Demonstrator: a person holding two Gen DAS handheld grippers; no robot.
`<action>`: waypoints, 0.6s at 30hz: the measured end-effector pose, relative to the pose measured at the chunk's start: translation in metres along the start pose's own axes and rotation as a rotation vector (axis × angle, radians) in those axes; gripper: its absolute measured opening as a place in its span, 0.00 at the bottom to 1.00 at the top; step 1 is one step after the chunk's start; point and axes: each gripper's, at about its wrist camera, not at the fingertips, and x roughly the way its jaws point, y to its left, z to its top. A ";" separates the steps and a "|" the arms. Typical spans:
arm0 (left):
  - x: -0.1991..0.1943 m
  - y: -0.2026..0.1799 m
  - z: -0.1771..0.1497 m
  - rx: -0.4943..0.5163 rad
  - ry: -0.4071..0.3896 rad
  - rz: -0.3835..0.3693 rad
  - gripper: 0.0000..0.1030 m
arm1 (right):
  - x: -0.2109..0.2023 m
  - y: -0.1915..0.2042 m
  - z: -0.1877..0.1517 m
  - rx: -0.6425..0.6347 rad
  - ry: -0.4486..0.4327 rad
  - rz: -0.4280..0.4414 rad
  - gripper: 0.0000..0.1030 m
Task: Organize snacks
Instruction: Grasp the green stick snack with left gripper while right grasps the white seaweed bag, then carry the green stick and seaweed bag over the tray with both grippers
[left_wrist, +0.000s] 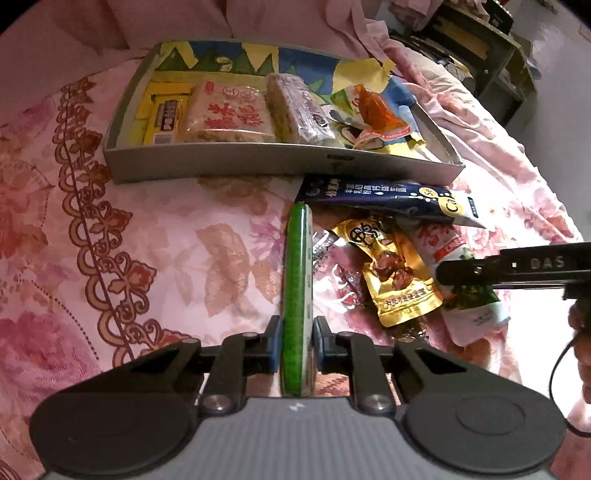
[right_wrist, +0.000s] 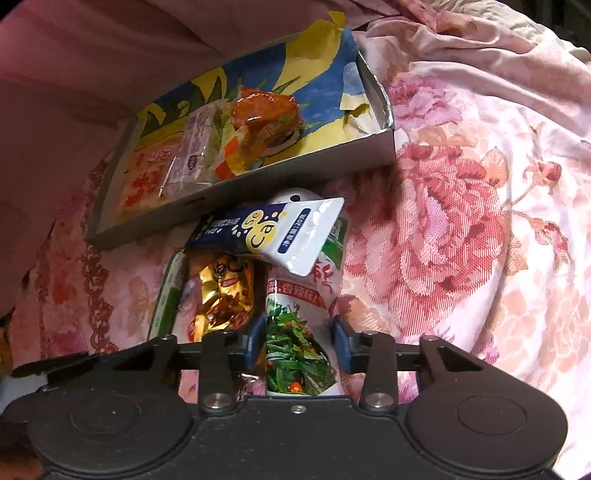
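Note:
My left gripper (left_wrist: 297, 343) is shut on a thin green packet (left_wrist: 295, 288), which stands on edge between the pads. In the right wrist view the same green packet (right_wrist: 166, 306) shows at the left. My right gripper (right_wrist: 298, 347) is shut on a white packet with a green vegetable picture (right_wrist: 299, 343). This white packet (left_wrist: 472, 321) lies at the right in the left wrist view, under a black finger (left_wrist: 480, 271) of the right gripper. A shallow grey box (left_wrist: 240, 164) (right_wrist: 258, 184) lies beyond and holds several snacks.
A dark blue packet (left_wrist: 388, 199) (right_wrist: 255, 232) lies against the box's front wall, partly over the white packet. A gold packet (left_wrist: 395, 273) (right_wrist: 225, 295) lies between the two grippers. Everything rests on a pink flowered bedspread (left_wrist: 147, 240). Dark furniture (left_wrist: 491, 55) stands at the far right.

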 end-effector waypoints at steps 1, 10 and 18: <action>0.000 -0.001 0.001 0.012 -0.005 0.007 0.20 | -0.001 0.001 0.000 0.002 -0.003 0.003 0.38; 0.005 0.003 0.006 -0.002 -0.011 0.006 0.19 | -0.016 0.008 -0.008 0.029 -0.025 0.046 0.36; -0.002 0.008 0.000 -0.154 0.024 -0.103 0.18 | -0.032 -0.001 -0.022 0.119 -0.044 0.110 0.36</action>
